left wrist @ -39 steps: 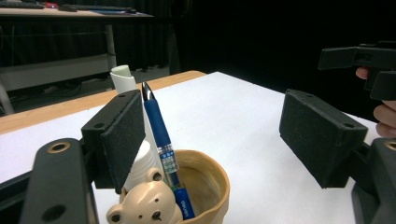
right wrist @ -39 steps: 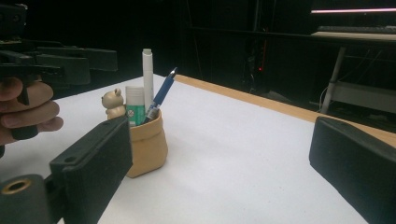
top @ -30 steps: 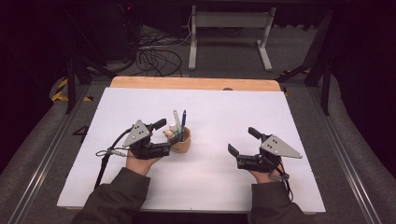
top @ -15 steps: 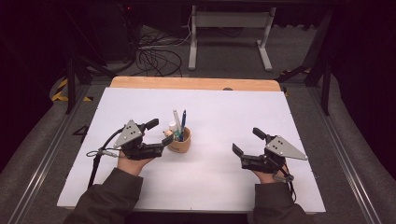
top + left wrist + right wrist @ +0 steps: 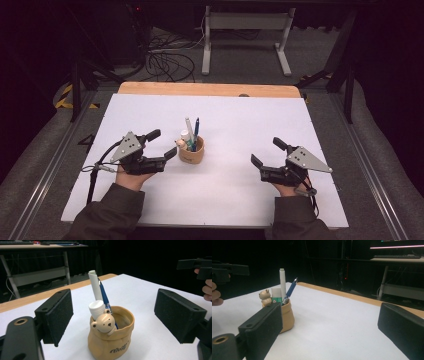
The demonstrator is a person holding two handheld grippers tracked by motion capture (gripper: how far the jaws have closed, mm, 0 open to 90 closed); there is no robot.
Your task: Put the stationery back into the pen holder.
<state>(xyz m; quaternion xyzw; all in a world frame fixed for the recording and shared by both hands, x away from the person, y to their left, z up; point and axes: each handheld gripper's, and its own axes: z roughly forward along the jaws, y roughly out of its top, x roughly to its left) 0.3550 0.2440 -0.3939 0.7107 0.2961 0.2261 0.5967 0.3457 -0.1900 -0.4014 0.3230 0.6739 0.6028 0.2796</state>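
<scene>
Right now I am holding my left hand-held gripper (image 5: 162, 146) at the lower left of the high view, its jaws spread wide and empty; they have just been opening further, and nothing is pressed between the pads (image 5: 56, 315). In the left gripper view the two black pads are framing the pen holder (image 5: 111, 340), which is sitting low in the middle of that frame, between the jaws but apart from both. I am judging that this wide stance is meant to clear the holder's soft, bag-shaped body without tipping it.

The pen holder (image 5: 191, 150) is standing upright on the white desk (image 5: 250, 200), just right of my left hand-held gripper, near the centre of the high view. A small bear figure (image 5: 105, 323) is perched on its rim facing me, and inside are leaning a white pen (image 5: 95, 286), a blue pen (image 5: 104, 295) and a short white capped tube (image 5: 97, 308). They are tilting toward the upper part of the frame, so a grip low on the body would probably keep them undisturbed.

My right hand-held gripper (image 5: 267, 155) is resting at the lower right, well apart from the holder, its jaws likewise open and holding nothing. In the right gripper view the holder (image 5: 285, 317) is showing at the left, beyond the near jaw.
</scene>
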